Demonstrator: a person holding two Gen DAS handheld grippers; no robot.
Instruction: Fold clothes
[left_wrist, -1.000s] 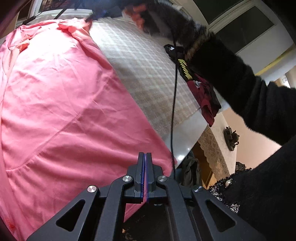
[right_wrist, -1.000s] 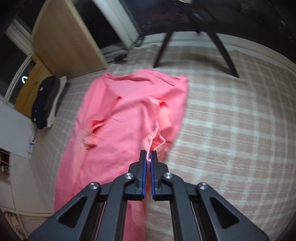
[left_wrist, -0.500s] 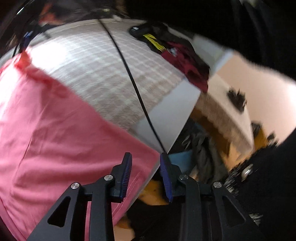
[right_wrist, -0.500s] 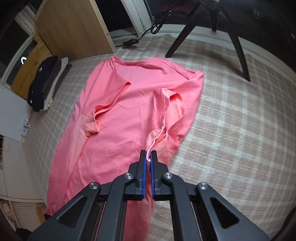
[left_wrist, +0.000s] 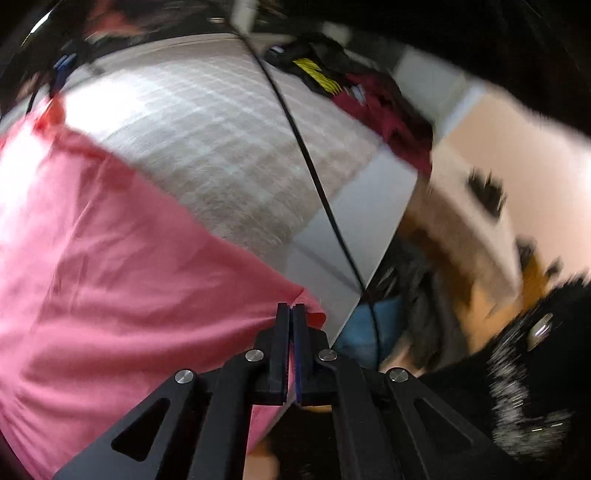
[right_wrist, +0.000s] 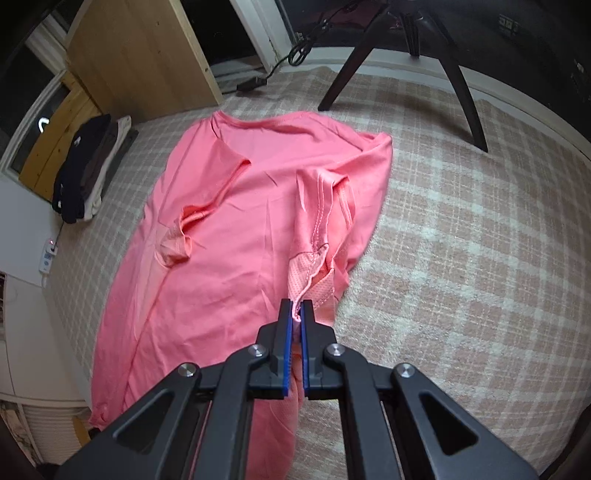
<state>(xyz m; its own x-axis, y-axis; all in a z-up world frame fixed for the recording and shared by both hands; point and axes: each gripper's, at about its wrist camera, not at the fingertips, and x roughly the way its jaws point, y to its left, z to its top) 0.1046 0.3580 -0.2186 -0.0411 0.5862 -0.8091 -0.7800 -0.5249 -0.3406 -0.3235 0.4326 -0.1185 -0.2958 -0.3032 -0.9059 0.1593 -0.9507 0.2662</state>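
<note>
Grippers both clamped on cloth: right gripper (right_wrist: 297, 314) pinched a pink seam edge of the pink shirt (right_wrist: 236, 236) beside its folded-in sleeve, jaws shut tight on it; left gripper (left_wrist: 291, 314) was closed on a hem corner at the table's near edge, fabric bunched between the jaws, though that view was blurred. Shirt lay spread on the checked tablecloth (right_wrist: 461, 240), collar at the far end, both sleeves (right_wrist: 177, 243) turned inward over the body, so side folds looked done or nearly so. No lengthwise fold showed; body was at full length, bottom hanging off the table edge. Likely left to do: bring hem up to collar, flatten, set aside. Folded dark stack (right_wrist: 85, 166) sat off to the left near the wall; dark red garment (left_wrist: 388, 114) lay on the far corner in the left view. Black cable (left_wrist: 314, 173) ran across the table.
</note>
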